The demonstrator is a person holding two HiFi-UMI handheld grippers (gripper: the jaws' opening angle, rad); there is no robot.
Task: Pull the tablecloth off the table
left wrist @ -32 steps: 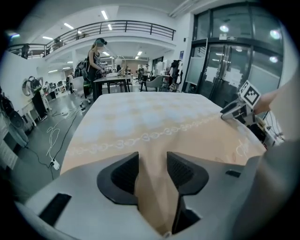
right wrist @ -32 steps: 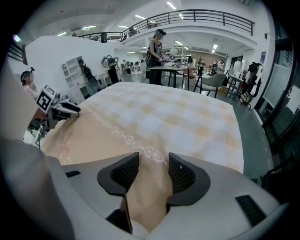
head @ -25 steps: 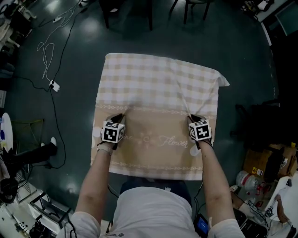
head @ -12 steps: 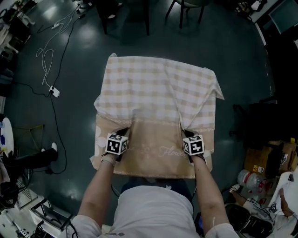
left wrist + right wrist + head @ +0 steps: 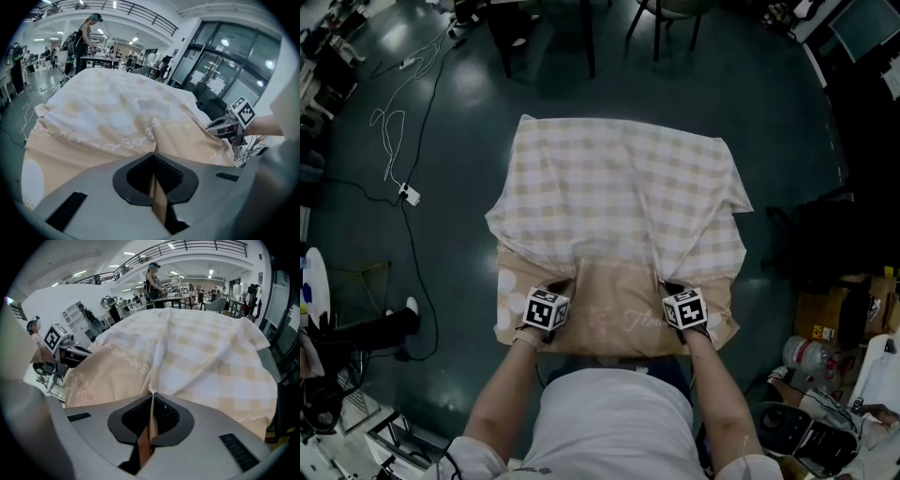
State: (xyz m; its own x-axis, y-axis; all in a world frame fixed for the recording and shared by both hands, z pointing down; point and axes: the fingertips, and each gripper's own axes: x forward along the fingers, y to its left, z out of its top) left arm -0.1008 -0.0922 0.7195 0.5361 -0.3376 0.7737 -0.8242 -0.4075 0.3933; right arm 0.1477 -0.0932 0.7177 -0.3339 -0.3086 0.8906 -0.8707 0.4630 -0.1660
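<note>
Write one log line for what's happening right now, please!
phase: tablecloth pull | left hand-held gripper: shut on tablecloth | right hand-held gripper: shut on tablecloth

Head view dim, corners vignetted dark; ceiling-light glare patches on floor point(image 5: 473, 82) top left. tablecloth point(image 5: 619, 187) brightest, soft shadows in its folds. Both gripper views brighter, overhead strip lights, heavy fisheye, black rim, near foreground soft.

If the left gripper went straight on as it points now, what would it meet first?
Probably the tablecloth itself: the left gripper is shut on its beige border, and the bunched checked part rises ahead.
</note>
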